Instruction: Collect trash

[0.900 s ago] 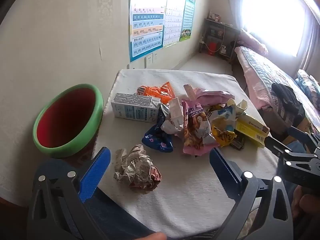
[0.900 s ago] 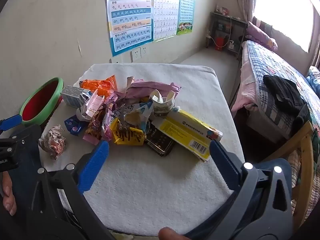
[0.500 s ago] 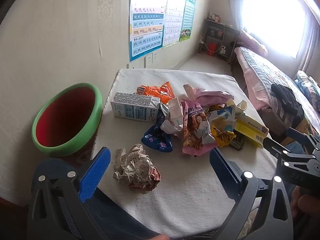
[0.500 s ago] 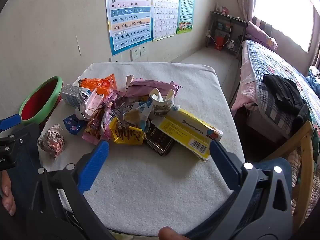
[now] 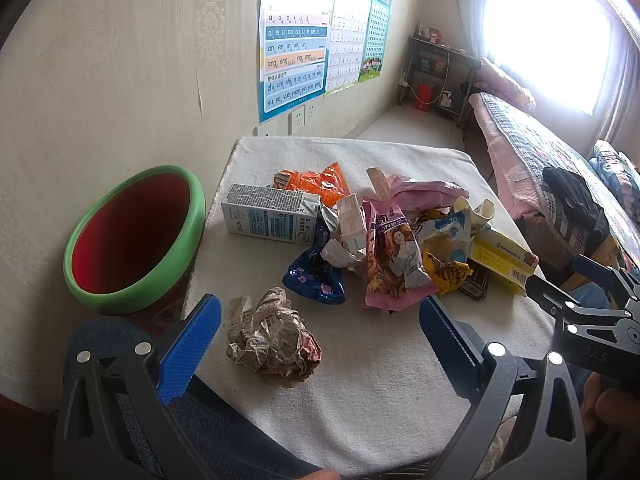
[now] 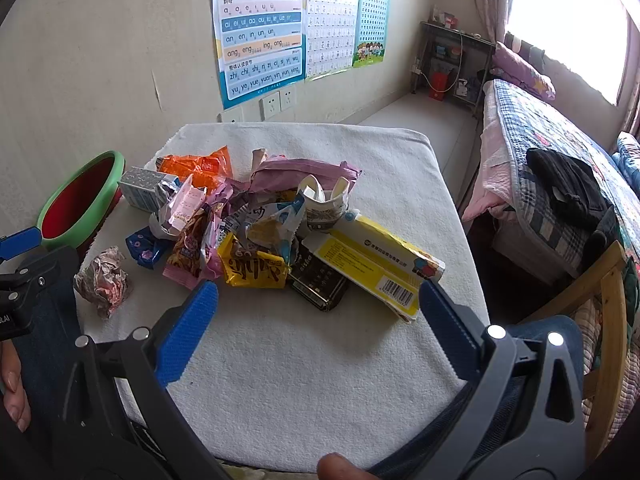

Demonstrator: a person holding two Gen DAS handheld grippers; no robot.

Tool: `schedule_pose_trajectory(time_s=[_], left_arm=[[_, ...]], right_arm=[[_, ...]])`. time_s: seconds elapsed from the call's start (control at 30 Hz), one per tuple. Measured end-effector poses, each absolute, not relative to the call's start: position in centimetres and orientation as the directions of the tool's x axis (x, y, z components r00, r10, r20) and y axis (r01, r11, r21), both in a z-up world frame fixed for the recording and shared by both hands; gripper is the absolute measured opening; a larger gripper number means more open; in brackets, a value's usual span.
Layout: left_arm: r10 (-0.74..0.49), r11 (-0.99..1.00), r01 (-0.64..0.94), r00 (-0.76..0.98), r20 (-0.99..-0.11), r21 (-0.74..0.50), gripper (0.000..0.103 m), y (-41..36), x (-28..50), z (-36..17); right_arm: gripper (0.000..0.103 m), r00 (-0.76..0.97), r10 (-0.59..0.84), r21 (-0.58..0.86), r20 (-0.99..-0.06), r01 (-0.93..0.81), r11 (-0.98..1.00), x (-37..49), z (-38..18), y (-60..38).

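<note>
From the left wrist, the left gripper (image 5: 316,338) is hovering released; the crumpled paper ball (image 5: 272,338) is lying between its fingers (image 5: 190,350), the green bin (image 5: 134,236) sitting left, base hidden. From the right wrist, the right gripper (image 6: 316,320) is spreading wide, its right finger covering the yellow box (image 6: 376,266) end; a dark packet (image 6: 318,280) is lying half buried.

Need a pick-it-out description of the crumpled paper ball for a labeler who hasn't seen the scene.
Start at the green-rimmed red bin off the left edge of the white-clothed table. The crumpled paper ball lies on the cloth just right of it, nearest the open left gripper. Unlike the glossy wrappers piled behind, it sits alone, a wadded lump of printed newsprint.
</note>
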State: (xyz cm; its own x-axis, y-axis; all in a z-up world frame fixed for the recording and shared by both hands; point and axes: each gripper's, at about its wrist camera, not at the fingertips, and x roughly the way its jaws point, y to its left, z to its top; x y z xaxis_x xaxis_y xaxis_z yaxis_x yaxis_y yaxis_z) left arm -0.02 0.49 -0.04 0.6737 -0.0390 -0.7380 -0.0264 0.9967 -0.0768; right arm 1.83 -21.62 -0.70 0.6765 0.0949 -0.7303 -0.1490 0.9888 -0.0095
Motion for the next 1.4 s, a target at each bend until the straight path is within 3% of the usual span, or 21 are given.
schedule_pose_trajectory(time_s=[1.4], left_arm=[[-0.035, 0.996, -0.038, 0.659, -0.751, -0.08, 0.095, 0.54, 0.31, -0.5]], right_arm=[[0.099, 0.664, 0.088, -0.023, -0.743, -0.157, 0.987, 2.07, -1.19, -21.41]])
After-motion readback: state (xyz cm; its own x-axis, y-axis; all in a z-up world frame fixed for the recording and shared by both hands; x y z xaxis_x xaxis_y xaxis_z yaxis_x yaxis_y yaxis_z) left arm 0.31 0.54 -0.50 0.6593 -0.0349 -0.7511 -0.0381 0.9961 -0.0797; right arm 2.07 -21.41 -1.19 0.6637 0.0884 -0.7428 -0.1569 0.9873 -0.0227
